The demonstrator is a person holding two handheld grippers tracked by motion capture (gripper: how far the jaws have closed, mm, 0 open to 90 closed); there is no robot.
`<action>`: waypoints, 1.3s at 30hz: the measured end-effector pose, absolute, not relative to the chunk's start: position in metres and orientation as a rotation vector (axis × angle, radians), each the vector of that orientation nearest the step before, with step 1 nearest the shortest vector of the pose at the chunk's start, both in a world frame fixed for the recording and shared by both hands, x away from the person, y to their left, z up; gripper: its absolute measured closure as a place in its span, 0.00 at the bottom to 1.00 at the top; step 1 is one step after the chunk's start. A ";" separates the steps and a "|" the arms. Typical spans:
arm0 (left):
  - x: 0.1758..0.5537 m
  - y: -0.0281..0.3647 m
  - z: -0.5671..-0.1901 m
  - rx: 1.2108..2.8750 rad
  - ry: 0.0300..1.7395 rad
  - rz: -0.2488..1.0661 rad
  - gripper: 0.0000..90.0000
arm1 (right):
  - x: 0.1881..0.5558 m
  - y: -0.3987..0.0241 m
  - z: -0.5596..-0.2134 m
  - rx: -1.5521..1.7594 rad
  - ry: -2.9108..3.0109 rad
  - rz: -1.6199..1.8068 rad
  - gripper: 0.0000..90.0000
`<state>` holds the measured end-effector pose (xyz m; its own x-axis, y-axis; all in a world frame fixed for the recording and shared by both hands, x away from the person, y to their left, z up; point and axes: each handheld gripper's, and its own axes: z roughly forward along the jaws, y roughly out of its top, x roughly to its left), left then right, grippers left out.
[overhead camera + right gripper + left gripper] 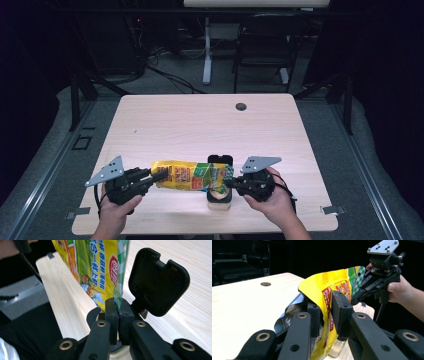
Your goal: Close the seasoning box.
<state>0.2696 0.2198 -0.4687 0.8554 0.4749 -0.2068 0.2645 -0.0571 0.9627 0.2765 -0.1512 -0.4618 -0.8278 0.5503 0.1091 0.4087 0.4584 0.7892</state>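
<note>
yellow bag [192, 175] over container [220, 198] — contents hidden

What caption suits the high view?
Two hand-held grippers, left gripper and right gripper, hold a yellow snack bag above an open container.

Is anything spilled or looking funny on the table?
Nothing is spilled. The yellow bag hangs sideways in the air between the left tongs and the right tongs, over an open container with its black lid flipped up.
</note>
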 end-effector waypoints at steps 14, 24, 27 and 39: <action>0.270 0.224 -0.472 1.666 0.594 0.193 0.86 | 0.283 -0.141 -0.449 0.787 2.630 1.167 1.00; 0.271 0.225 -0.472 1.694 0.590 0.203 0.85 | 0.288 -0.138 -0.445 0.782 2.665 1.127 1.00; 0.271 0.225 -0.473 1.694 0.591 0.199 0.85 | 0.288 -0.137 -0.444 0.778 2.673 1.116 1.00; 0.272 0.231 -0.481 1.716 0.617 0.191 0.83 | 0.287 -0.132 -0.441 0.750 2.676 1.102 1.00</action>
